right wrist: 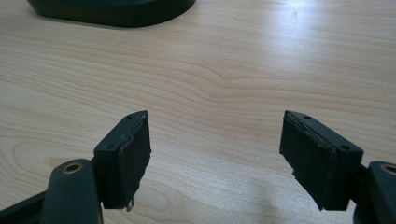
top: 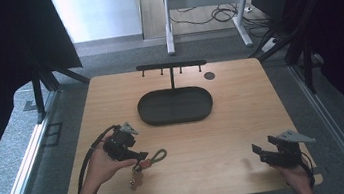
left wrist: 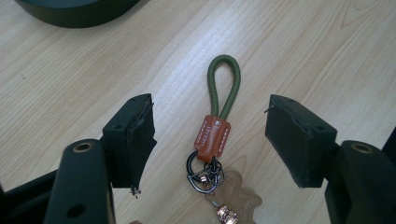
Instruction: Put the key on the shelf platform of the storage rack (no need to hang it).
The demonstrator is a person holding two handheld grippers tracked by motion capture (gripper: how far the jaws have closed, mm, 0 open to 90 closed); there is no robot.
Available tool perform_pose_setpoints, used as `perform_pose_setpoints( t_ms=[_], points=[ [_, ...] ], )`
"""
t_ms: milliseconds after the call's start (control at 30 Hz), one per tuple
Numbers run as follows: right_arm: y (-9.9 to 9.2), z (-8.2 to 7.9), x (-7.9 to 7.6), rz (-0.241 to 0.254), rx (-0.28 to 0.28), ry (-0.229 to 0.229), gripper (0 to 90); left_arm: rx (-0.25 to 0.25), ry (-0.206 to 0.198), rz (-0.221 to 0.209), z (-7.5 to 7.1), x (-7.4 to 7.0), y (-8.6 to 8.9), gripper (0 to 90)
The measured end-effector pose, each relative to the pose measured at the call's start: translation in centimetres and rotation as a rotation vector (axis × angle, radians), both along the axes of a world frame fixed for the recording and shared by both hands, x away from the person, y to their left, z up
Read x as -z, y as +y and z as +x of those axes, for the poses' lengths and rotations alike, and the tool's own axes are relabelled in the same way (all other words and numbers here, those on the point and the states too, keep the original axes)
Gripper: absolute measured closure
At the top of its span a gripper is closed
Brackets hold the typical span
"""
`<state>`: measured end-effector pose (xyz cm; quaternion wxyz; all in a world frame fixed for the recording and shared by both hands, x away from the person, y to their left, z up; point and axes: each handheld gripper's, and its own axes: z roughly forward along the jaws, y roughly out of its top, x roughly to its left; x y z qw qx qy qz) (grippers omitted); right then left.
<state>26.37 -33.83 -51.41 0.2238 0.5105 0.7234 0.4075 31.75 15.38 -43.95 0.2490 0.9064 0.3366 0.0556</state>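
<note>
The one piece of lettering stands on the orange leather tab (left wrist: pixel 212 136) of the keychain, seen in the left gripper view. A short embossed word runs lengthwise along the tab's left side, beside the white stitching, but it is too small and blurred to make out. At the tab's far end sits a small square metal rivet (left wrist: pixel 216 121) with a mark on it that cannot be read either. The wooden table (right wrist: pixel 233 70), the dark oval tray (top: pixel 175 105) and the black jaw pads carry no lettering, numbers or signs that can be read in any of the views.
</note>
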Motion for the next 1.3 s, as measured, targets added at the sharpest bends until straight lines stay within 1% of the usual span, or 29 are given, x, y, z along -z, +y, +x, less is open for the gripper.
perform_pose_setpoints(
  t_ms=[100, 233, 300, 333, 433, 533, 667, 700, 733, 800, 833, 933, 1000, 1100, 1200, 1267, 1300],
  points=[
    [0.2, 0.0, 0.0, -0.005, -0.003, -0.004, 25.2, 0.007, 0.006, 0.017, 0.2, 0.2, -0.3, 33.7],
    [0.4, 0.0, 0.0, -0.012, 0.004, 0.002, 24.9, 0.006, 0.014, 0.043, 0.4, 0.7, -0.8, 33.9],
    [0.4, 0.0, 0.1, -0.014, 0.001, 0.005, 24.9, 0.012, 0.029, 0.053, 0.5, 1.2, -1.2, 34.5],
    [0.4, 0.0, 0.1, -0.014, 0.001, 0.005, 24.9, 0.012, 0.029, 0.053, 0.5, 1.2, -1.2, 34.7],
    [0.3, 0.0, 0.1, -0.014, 0.000, 0.007, 25.3, 0.010, 0.050, 0.086, 0.6, 2.0, -1.5, 35.9],
    [0.3, 0.0, 0.1, -0.017, -0.004, 0.009, 25.4, 0.011, 0.054, 0.099, 0.8, 2.4, -1.5, 36.7],
    [0.4, 0.0, 0.2, -0.022, -0.002, 0.010, 25.4, 0.018, 0.077, 0.098, 0.6, 3.2, -1.7, 37.3],
    [0.5, 0.0, 0.3, -0.023, -0.001, 0.012, 25.4, 0.026, 0.090, 0.105, 0.4, 3.8, -1.8, 37.5],
    [0.5, 0.0, 0.3, -0.023, -0.001, 0.012, 25.4, 0.026, 0.090, 0.105, 0.4, 3.8, -1.8, 37.6],
    [0.5, 0.0, 0.3, -0.026, -0.003, 0.014, 25.4, 0.029, 0.101, 0.113, 0.4, 4.4, -1.8, 38.1],
    [0.5, 0.0, 0.3, -0.026, -0.003, 0.014, 25.4, 0.029, 0.101, 0.113, 0.4, 4.4, -1.8, 38.2],
    [0.6, 0.0, 0.4, -0.030, -0.007, 0.016, 25.4, 0.046, 0.115, 0.122, 0.4, 5.1, -1.8, 38.2],
    [0.7, 0.0, 0.4, -0.030, -0.008, 0.017, 25.5, 0.048, 0.122, 0.130, 0.5, 5.5, -1.9, 38.3],
    [0.8, 0.1, 0.5, -0.033, -0.012, 0.024, 25.4, 0.050, 0.120, 0.159, 0.7, 6.0, -2.1, 39.5],
    [0.8, 0.1, 0.6, -0.036, -0.013, 0.025, 25.5, 0.058, 0.127, 0.172, 1.0, 6.4, -2.4, 40.0],
    [0.7, 0.1, 0.6, -0.036, -0.013, 0.024, 25.5, 0.054, 0.129, 0.187, 1.2, 6.7, -2.4, 41.0],
    [0.7, 0.1, 0.6, -0.036, -0.013, 0.024, 25.5, 0.054, 0.129, 0.187, 1.2, 6.7, -2.4, 41.3]
  ],
)
